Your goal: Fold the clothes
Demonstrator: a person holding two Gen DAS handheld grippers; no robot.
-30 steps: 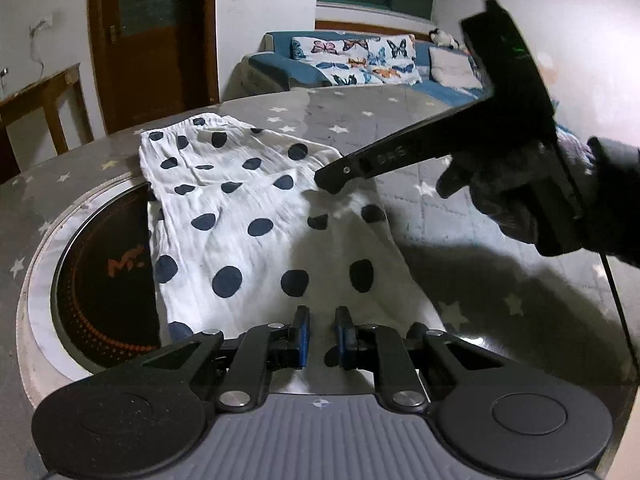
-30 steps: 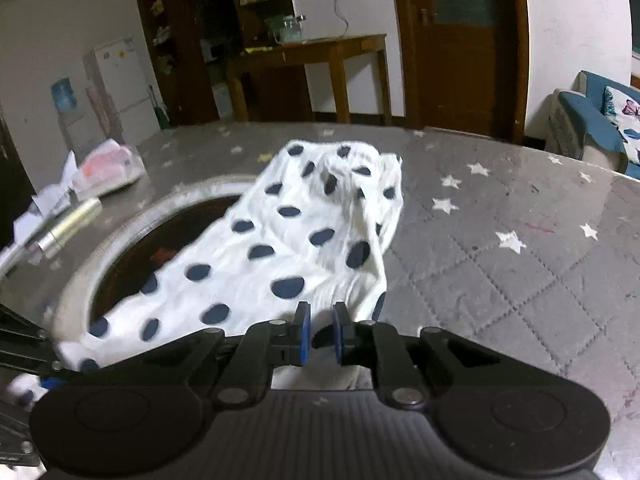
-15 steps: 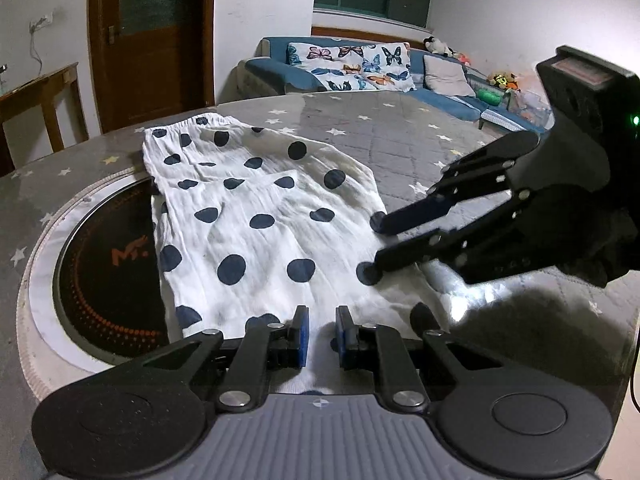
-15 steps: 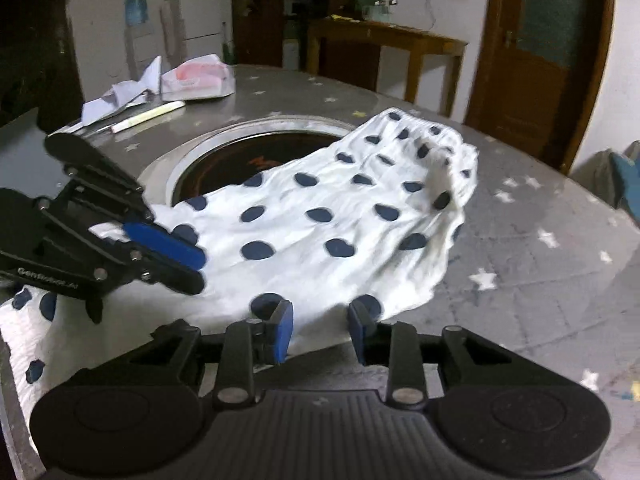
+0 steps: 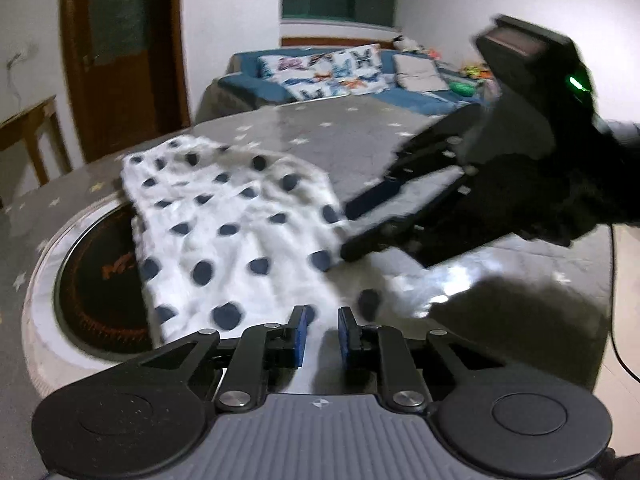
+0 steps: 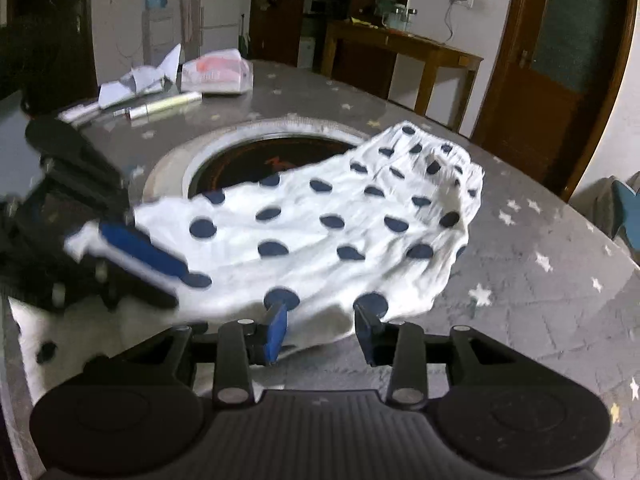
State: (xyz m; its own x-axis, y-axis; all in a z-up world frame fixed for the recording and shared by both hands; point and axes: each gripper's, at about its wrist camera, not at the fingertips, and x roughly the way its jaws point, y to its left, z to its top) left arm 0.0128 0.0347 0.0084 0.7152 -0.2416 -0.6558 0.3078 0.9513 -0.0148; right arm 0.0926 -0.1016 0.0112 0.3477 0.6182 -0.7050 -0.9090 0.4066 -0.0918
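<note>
A white cloth with dark blue dots (image 5: 240,232) (image 6: 340,220) lies spread on the grey star-patterned table (image 5: 360,132) (image 6: 540,300), partly over a round dark hotplate (image 5: 92,280) (image 6: 248,160). My left gripper (image 5: 320,316) (image 6: 176,286) sits at the cloth's near corner. A strip of cloth runs between its narrow jaws, which are easing open. My right gripper (image 6: 320,312) (image 5: 346,232) is at the cloth's side edge. Its jaws are opening, well apart, and the pads do not press the hem lying just beyond them.
A gloved hand (image 5: 540,208) holds the right gripper. At the table's far left lie papers (image 6: 136,84), a plastic bag (image 6: 218,72) and a tube (image 6: 164,106). A wooden side table (image 6: 400,44) and a blue sofa (image 5: 320,76) stand beyond the table.
The right gripper, shut on the cloth's edge a second ago, has opened, let go, rolled and swung round to the cloth's side. The cloth now lies flatter.
</note>
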